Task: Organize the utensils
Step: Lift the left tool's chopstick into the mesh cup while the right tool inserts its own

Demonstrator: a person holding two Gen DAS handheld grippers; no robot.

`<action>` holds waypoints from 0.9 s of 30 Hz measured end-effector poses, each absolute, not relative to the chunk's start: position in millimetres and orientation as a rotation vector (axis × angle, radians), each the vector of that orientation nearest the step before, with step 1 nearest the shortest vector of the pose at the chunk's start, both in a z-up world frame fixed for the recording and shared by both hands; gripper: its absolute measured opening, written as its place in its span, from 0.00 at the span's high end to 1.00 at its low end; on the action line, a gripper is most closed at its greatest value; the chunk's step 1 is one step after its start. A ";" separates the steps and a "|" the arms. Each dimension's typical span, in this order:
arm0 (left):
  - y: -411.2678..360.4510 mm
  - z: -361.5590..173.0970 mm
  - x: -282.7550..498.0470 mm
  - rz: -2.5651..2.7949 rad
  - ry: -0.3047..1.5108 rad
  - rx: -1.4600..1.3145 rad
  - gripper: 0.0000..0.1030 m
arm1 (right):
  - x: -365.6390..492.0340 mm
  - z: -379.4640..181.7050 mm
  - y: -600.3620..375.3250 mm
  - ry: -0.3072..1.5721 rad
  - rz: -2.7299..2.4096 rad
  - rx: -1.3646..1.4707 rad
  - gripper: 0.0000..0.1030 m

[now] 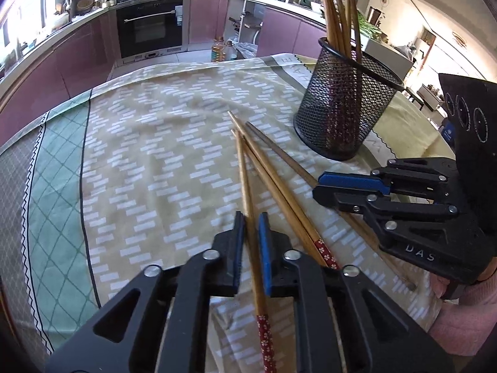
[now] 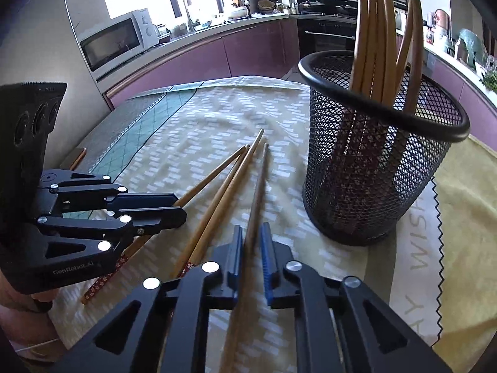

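Several wooden chopsticks lie on the tablecloth in front of a black mesh holder (image 1: pixel 343 102) that holds several more upright; the holder also shows in the right wrist view (image 2: pixel 376 168). My left gripper (image 1: pixel 251 227) straddles one chopstick with a red flowered end (image 1: pixel 248 205), jaws narrowly apart on either side of it. My right gripper (image 2: pixel 252 239) straddles a plain brown chopstick (image 2: pixel 256 199) the same way. Two more chopsticks (image 2: pixel 217 205) lie between the grippers. Whether either gripper's pads touch its chopstick is unclear.
The table wears a yellow-green patterned cloth (image 1: pixel 155 155). Purple kitchen cabinets, an oven (image 1: pixel 150 28) and a microwave (image 2: pixel 115 43) stand beyond the table. Oil bottles (image 1: pixel 220 49) sit on the floor past the far edge.
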State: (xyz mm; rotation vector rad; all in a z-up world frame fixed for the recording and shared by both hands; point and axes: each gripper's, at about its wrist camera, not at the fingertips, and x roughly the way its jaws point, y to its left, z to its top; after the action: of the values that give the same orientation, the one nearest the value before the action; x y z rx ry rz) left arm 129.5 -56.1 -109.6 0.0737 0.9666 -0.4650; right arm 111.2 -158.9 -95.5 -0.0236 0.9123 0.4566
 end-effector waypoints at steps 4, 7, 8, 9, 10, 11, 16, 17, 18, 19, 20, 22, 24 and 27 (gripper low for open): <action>-52.3 -105.8 127.2 -0.462 0.957 0.044 0.93 | 108.2 -92.0 -161.7 0.904 0.481 0.007 0.94; -50.1 -96.4 123.5 -0.482 0.933 0.030 0.93 | 103.6 -81.3 -167.6 0.874 0.509 0.044 0.94; -49.6 -92.1 121.9 -0.489 0.922 0.027 0.93 | 102.2 -77.7 -169.2 0.864 0.516 0.052 0.94; -49.1 -88.3 120.6 -0.496 0.913 0.025 0.93 | 100.1 -72.9 -171.3 0.849 0.523 0.058 0.94; -48.7 -83.1 118.4 -0.508 0.901 0.021 0.93 | 98.7 -68.4 -173.0 0.834 0.527 0.062 0.94; -48.2 -78.2 116.6 -0.519 0.890 0.017 0.93 | 97.0 -64.1 -174.5 0.822 0.531 0.068 0.94; -46.0 -52.4 107.4 -0.573 0.834 -0.007 0.93 | 88.8 -42.6 -184.5 0.763 0.558 0.103 0.94; -46.0 -47.7 105.7 -0.584 0.824 -0.014 0.93 | 86.9 -38.6 -187.1 0.751 0.562 0.109 0.94; -44.2 -41.9 104.0 -0.596 0.812 -0.024 0.93 | 85.2 -35.0 -190.1 0.740 0.564 0.114 0.94; -43.6 -37.2 103.2 -0.606 0.802 -0.031 0.93 | 83.8 -31.8 -192.4 0.730 0.564 0.118 0.94; -41.9 -32.1 101.5 -0.618 0.791 -0.038 0.93 | 82.0 -28.3 -195.1 0.718 0.563 0.122 0.94; -39.1 -22.2 97.5 -0.638 0.769 -0.050 0.93 | 78.3 -22.6 -200.1 0.697 0.567 0.132 0.94; -35.8 -13.0 94.1 -0.657 0.747 -0.062 0.93 | 75.2 -17.7 -203.7 0.677 0.569 0.142 0.94; -32.0 -0.2 89.4 -0.680 0.717 -0.076 0.93 | 71.8 -10.4 -208.7 0.647 0.566 0.151 0.94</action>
State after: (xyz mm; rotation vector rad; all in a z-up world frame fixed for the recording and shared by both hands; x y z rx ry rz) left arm 89.4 -32.0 -0.2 -0.0756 0.7167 -0.6799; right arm 71.8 -208.7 -10.4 0.1511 0.6473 0.5664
